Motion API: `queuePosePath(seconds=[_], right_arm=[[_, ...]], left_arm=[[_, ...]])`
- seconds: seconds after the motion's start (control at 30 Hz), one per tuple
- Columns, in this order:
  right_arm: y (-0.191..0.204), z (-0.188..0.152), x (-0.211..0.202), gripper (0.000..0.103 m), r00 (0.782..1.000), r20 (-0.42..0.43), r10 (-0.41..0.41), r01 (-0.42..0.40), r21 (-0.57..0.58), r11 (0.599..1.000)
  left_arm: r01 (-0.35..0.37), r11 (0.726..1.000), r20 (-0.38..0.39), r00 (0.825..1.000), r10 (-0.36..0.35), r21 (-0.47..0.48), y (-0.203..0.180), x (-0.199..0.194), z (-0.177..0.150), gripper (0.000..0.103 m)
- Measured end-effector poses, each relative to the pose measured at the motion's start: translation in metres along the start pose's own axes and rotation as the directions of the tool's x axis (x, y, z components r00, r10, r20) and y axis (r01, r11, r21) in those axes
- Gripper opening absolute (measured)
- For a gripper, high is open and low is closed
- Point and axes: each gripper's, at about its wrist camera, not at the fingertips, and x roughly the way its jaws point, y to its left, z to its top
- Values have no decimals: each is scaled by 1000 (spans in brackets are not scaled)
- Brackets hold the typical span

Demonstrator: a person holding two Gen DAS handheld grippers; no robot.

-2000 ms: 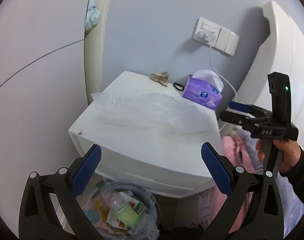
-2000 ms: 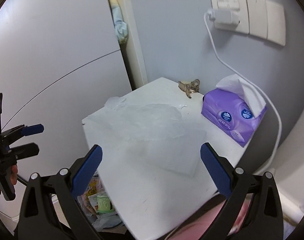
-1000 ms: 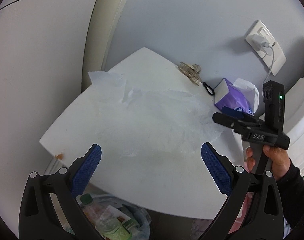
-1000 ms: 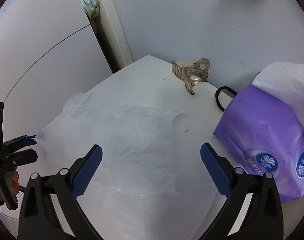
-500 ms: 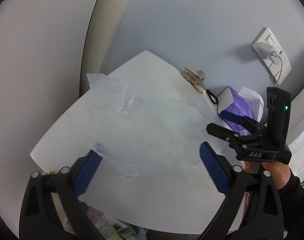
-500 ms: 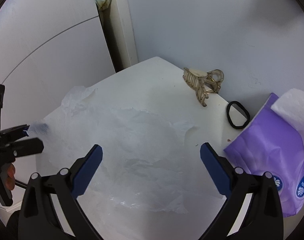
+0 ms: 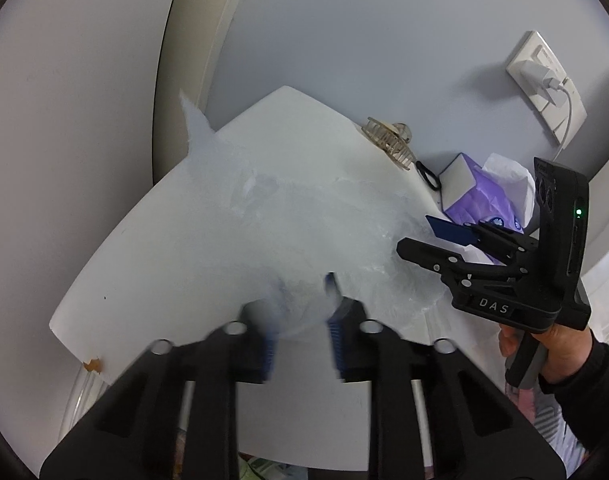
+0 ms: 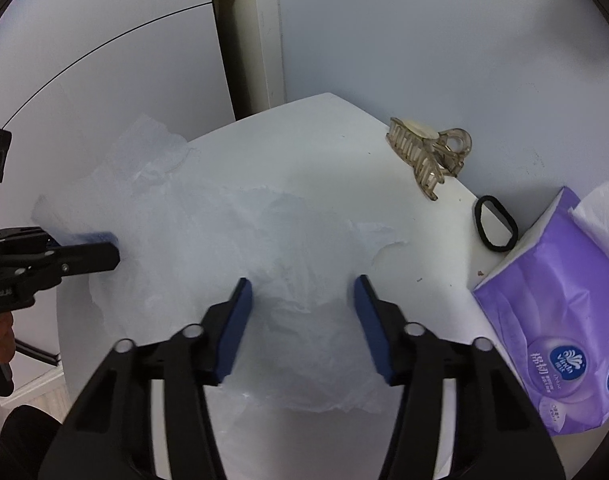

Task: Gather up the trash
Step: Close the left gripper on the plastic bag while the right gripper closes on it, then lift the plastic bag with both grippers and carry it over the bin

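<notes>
A thin clear plastic sheet [image 7: 304, 220] lies crumpled over the white nightstand top [image 7: 144, 260]. My left gripper [image 7: 302, 320] is at the sheet's near edge with its jaws closing. Bunched plastic sits between the blurred pads, and the sheet's far corner stands up. In the right wrist view the left gripper [image 8: 100, 246] pinches the sheet's [image 8: 264, 232] left edge. My right gripper [image 8: 304, 308] hovers over the middle of the sheet, jaws closing but still wide. Plastic lies between its pads, and they do not press on it.
A beige hair clip [image 8: 424, 160], a black hair tie [image 8: 496, 222] and a purple tissue pack [image 8: 552, 320] sit along the wall side. A wall socket with a charger [image 7: 544, 80] is above. A brown crumb [image 7: 92, 365] lies at the top's near left corner.
Both grippers' jaws have narrowed from wide open. The left ones came together around the sheet's edge, and the sheet bunched and its far corner lifted. Both grippers moved lower over the nightstand.
</notes>
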Motion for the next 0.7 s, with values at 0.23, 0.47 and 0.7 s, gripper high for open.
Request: queuePosePath(seconds=[0.23,0.47,0.7], right_arm=[[3,2,0,15,1000,4,-12,12,-12,1000],[10,1,-12,8,999,40,-7,7,-17,1000],[16,-2,-42,8,996,85,19,-19,-5,1000]], left_arm=[[2,1000,16,1000,-2,2,-1,0,-1,1],[-3,1000,61,998,3,8,-10,-12,3,0],[3,1000,94,996,-5,20,-26,-35,2,0]])
